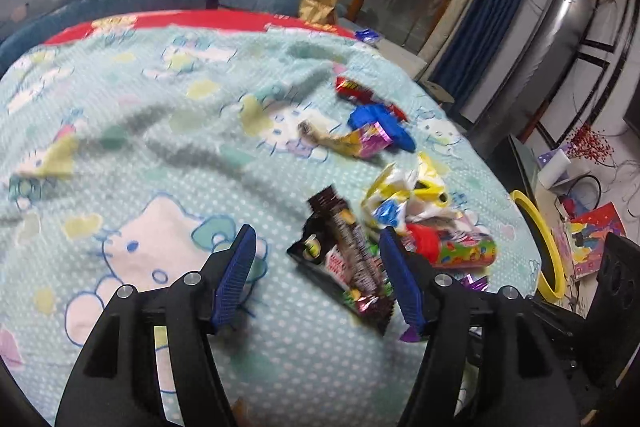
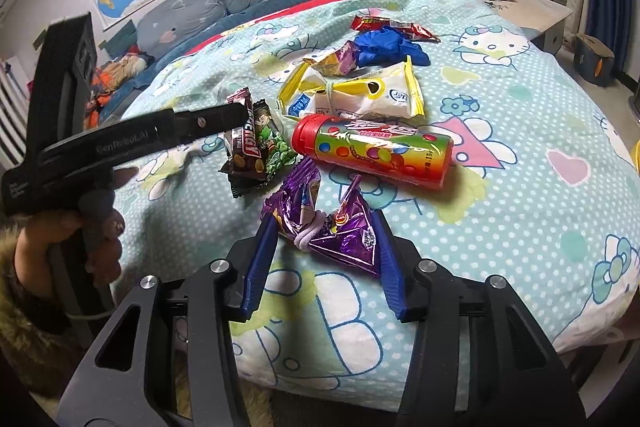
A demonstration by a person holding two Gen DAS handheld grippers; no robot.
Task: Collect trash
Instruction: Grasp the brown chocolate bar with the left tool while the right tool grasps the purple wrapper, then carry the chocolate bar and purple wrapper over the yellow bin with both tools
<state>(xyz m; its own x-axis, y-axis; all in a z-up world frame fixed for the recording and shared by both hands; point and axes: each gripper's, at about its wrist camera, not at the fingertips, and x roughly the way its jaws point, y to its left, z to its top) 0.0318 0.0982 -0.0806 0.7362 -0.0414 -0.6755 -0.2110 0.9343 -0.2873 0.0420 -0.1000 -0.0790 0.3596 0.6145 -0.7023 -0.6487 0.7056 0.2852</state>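
Left wrist view: the left gripper (image 1: 318, 259) stands with its jaws apart over the patterned blanket (image 1: 160, 155), nothing pressed between the blue pads. The dark chocolate-bar wrapper (image 1: 348, 259) lies at lower centre of the frame, inside the span of the jaws but hard by the right-hand finger; whether that pad touches it I cannot tell, for the picture is blurred. Beyond it, toward centre right, sit the candy tube (image 1: 452, 251) with its red cap, a crumpled white-and-yellow bag (image 1: 404, 195), a blue glove (image 1: 384, 125) and a red wrapper (image 1: 354, 89). A yellow-rimmed bin (image 1: 540, 247) shows at the right edge, off the bed.

Right wrist view: the right gripper (image 2: 324, 263) is half closed about the purple foil packet (image 2: 332, 227) at lower centre; its pads lie along the packet's two sides, and they look to be touching it, so I judge it gripped. The left tool reaches in from the left of the frame, tip at the chocolate wrapper.

The step in hand looks like picking up: the right has its piece, the left is lining up. Next, the left must centre on the wrapper and close; thin foil may slip.
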